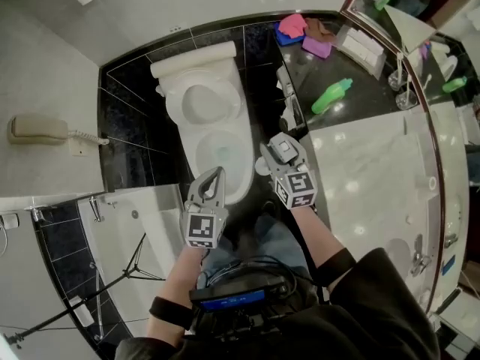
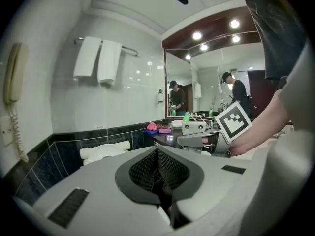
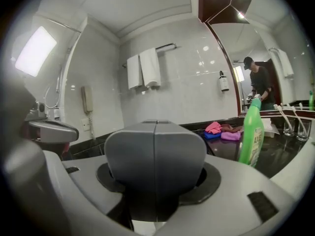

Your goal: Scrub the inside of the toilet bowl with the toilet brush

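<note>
The white toilet (image 1: 241,172) stands ahead of me with its lid up and water in the bowl. Its top also shows as the toilet (image 2: 105,152) in the left gripper view. My left gripper (image 1: 218,172) hovers over the near left rim, jaws together and empty. Tips of this left gripper (image 2: 157,149) meet in its own view. My right gripper (image 1: 273,148) hangs by the bowl's right rim. The flat pads of the right gripper (image 3: 155,128) are pressed together with nothing between them. I see no toilet brush clearly.
A white object (image 1: 288,114) stands between the toilet and the dark counter (image 1: 360,73). On the counter lie a green bottle (image 1: 332,96) and coloured cloths (image 1: 297,28). A wall phone (image 1: 36,129) hangs at left. A tripod (image 1: 112,291) stands lower left.
</note>
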The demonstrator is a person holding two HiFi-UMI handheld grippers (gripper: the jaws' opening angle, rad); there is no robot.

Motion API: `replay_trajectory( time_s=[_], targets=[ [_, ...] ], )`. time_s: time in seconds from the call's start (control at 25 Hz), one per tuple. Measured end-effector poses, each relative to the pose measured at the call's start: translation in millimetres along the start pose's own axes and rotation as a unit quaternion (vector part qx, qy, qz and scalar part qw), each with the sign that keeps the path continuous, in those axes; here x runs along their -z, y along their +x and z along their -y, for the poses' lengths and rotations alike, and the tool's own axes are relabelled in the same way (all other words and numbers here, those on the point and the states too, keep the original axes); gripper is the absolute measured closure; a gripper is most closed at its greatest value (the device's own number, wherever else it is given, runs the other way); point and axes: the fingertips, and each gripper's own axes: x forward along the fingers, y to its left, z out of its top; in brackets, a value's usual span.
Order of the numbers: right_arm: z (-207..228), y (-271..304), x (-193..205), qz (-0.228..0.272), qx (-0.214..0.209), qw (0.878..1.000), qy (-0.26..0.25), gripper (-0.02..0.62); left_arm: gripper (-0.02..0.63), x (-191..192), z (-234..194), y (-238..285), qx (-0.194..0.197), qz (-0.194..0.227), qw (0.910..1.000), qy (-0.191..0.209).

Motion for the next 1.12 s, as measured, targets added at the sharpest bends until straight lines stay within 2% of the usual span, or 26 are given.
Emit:
replay_trajectory(
  time_s=[0.24,0.4,0.64,1.12],
  targets=[
    [59,-4,41,-0.003,0.083,0.996,0.016,0.339,0.605,14,27,44,0.063,-0.009,0.9978,-0.018],
    [82,6,84,-0.006,0.111,0.994,0.022,0.339,0.606,53,42,72,0.108,-0.011,0.9941,0.006],
    [106,22,169,-0.015,0.14,0.989,0.036,0.339,0.606,118,54,106,0.122,-0.024,0.992,-0.025],
    [150,84,336,-0.005,0.153,0.987,0.053,0.339,0.606,257,78,181,0.143,-0.021,0.9894,-0.012]
  ],
)
